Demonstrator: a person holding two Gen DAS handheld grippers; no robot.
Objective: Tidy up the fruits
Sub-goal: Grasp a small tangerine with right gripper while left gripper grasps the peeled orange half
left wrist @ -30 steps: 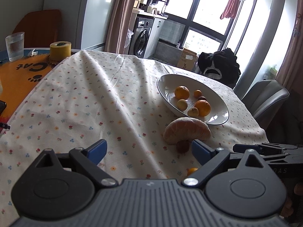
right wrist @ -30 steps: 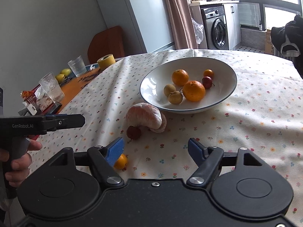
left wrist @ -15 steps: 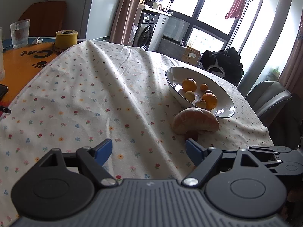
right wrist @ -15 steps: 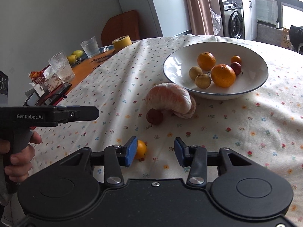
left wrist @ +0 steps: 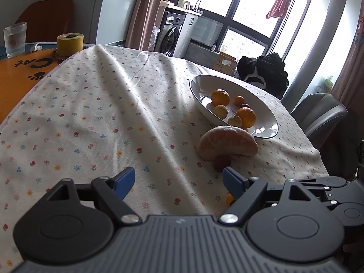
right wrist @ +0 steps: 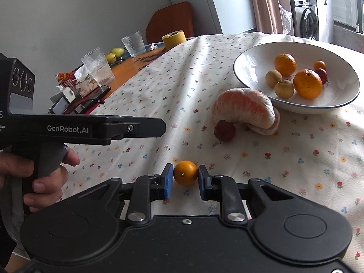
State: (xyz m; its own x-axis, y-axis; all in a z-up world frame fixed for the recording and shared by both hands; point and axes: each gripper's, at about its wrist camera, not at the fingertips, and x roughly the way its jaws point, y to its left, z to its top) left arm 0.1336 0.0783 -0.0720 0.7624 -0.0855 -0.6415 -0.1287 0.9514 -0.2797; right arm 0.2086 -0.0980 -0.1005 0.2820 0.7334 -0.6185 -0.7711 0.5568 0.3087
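My right gripper (right wrist: 184,177) is shut on a small orange kumquat (right wrist: 185,172) that rests on the floral tablecloth near the front edge. A peeled pomelo piece (right wrist: 244,110) lies beyond it with a dark red fruit (right wrist: 224,130) tucked against it. The white bowl (right wrist: 254,59) behind holds two oranges, two longans, a small kumquat and a red fruit. My left gripper (left wrist: 175,180) is open and empty above the cloth; the pomelo piece (left wrist: 227,142) and bowl (left wrist: 202,88) lie ahead to its right. The kumquat (left wrist: 228,199) peeks out by its right finger.
Beyond the cloth's left edge, the orange table part holds a yellow tape roll (right wrist: 174,38), two glasses (right wrist: 134,43), pears (right wrist: 115,52), snack packets and a phone. A grey chair (left wrist: 318,116) stands past the table's far right edge. The left gripper's body (right wrist: 86,129) hangs left of the kumquat.
My right gripper has moved left onto the small kumquat and its fingers have shut on it. The left gripper has drifted slightly and stays open.
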